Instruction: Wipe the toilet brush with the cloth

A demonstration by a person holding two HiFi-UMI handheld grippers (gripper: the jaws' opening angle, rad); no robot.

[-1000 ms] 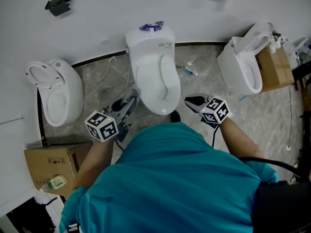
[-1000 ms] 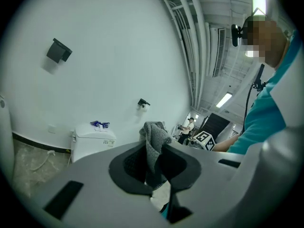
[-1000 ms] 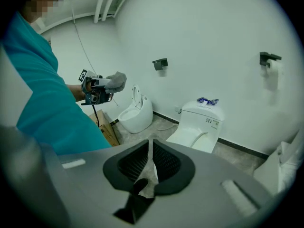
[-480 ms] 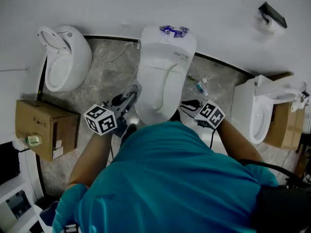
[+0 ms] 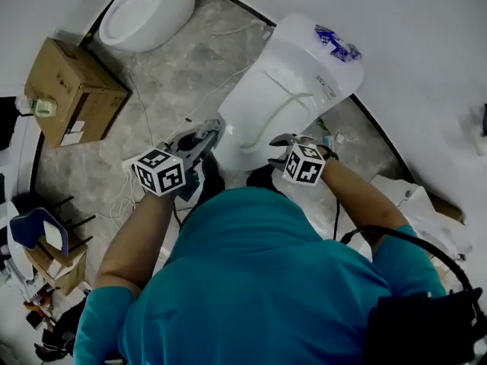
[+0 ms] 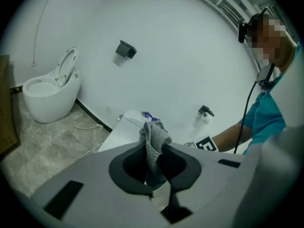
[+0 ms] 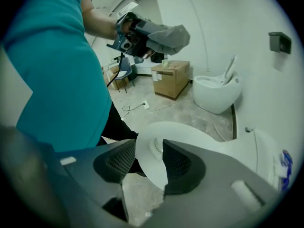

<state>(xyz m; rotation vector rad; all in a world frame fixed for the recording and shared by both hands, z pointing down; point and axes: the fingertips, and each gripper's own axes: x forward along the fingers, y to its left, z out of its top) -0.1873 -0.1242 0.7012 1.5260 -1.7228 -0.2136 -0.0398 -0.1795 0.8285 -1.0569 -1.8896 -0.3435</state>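
- The head camera is looking steeply down from above the person's teal shirt (image 5: 259, 280), taking in the closed toilet (image 5: 293, 82) and the marble floor (image 5: 175, 74) from standing height.
- The left tool (image 6: 154, 150) camera is riding just behind its jaws, facing along them toward the white wall (image 6: 166, 46).
- The right tool (image 7: 149, 148) camera is pointing down past its jaws, close over the toilet, and catching the left tool too.
- All three views are sharing that toilet.

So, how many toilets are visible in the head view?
2: one toilet at top left, one middle toilet before the person. White shapes at right may be a third.
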